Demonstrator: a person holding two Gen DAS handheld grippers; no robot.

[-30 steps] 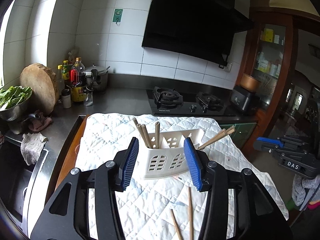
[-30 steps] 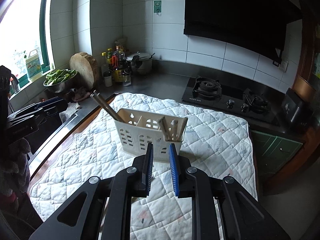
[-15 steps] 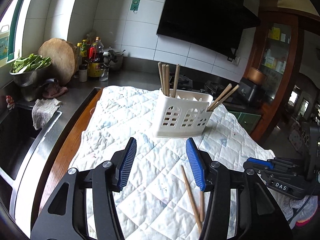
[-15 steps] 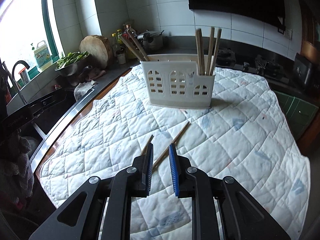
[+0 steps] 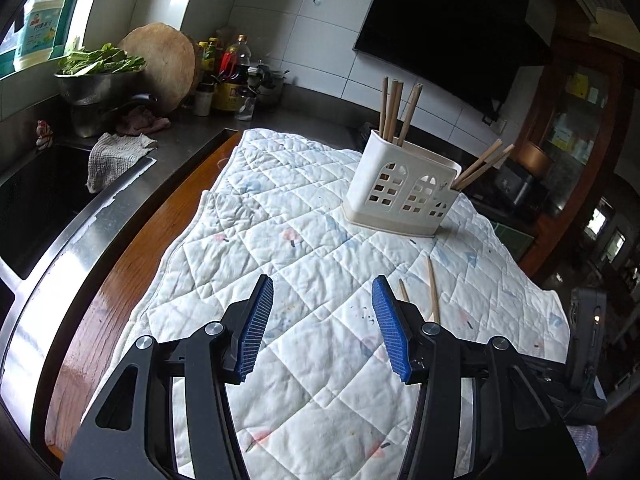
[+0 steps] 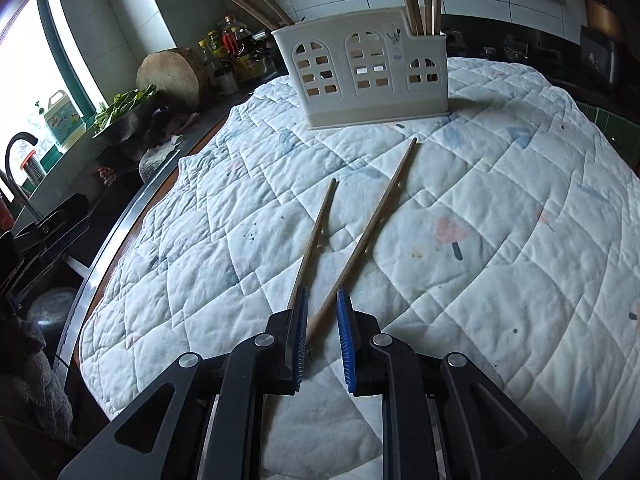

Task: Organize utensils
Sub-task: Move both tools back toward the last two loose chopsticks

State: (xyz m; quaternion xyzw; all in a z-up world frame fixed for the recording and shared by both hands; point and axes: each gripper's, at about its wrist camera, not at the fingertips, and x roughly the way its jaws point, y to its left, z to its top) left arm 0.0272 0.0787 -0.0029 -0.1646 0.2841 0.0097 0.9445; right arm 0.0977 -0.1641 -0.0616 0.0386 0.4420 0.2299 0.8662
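A white slotted utensil holder [image 5: 402,190] [image 6: 362,82] stands on the quilted cloth, with several wooden chopsticks [image 5: 394,108] upright in it. Two loose chopsticks [image 6: 362,236] [image 6: 316,236] lie on the cloth in front of it; they also show in the left wrist view [image 5: 432,292]. My right gripper [image 6: 322,336] is low over the cloth, its jaws narrowly apart around the near end of the right-hand loose chopstick, not clamped. My left gripper [image 5: 322,328] is open and empty above the cloth, short of the holder.
The quilted cloth [image 5: 280,240] covers a wooden board beside a steel sink [image 5: 36,200]. A bowl of greens [image 5: 98,76], a round chopping block [image 5: 160,64] and bottles [image 5: 228,76] stand at the back left. A gas hob [image 6: 520,52] lies behind the holder.
Both grippers have pulled back from the holder and dropped lower. The right gripper has come down over the two loose chopsticks; its jaw gap looks slightly wider.
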